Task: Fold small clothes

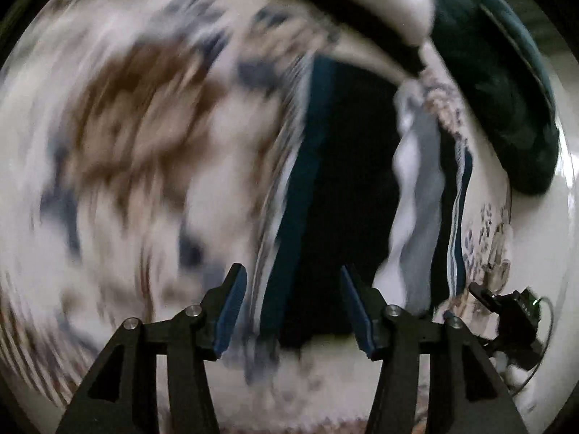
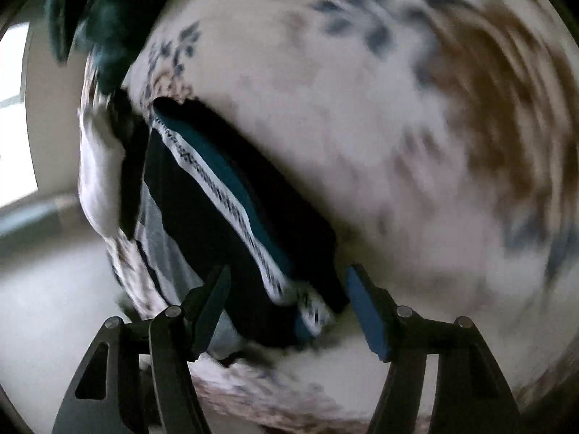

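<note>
A dark navy garment with a teal band and a white patterned waistband lies on the patterned bedspread, in the left wrist view (image 1: 336,199) and in the right wrist view (image 2: 235,224). My left gripper (image 1: 293,275) is open just above its near edge, holding nothing. My right gripper (image 2: 287,275) is open over the garment's near corner, holding nothing. A grey and white folded piece (image 1: 416,224) lies right of the dark garment; it also shows in the right wrist view (image 2: 159,238). Both views are motion-blurred.
The white bedspread with brown and blue flowers (image 1: 144,144) (image 2: 434,144) covers the surface. A dark teal cloth heap (image 1: 499,90) (image 2: 105,18) lies at the far end. The other gripper (image 1: 514,311) shows at the left view's right edge. A bright floor (image 2: 36,289) lies beyond the bed's edge.
</note>
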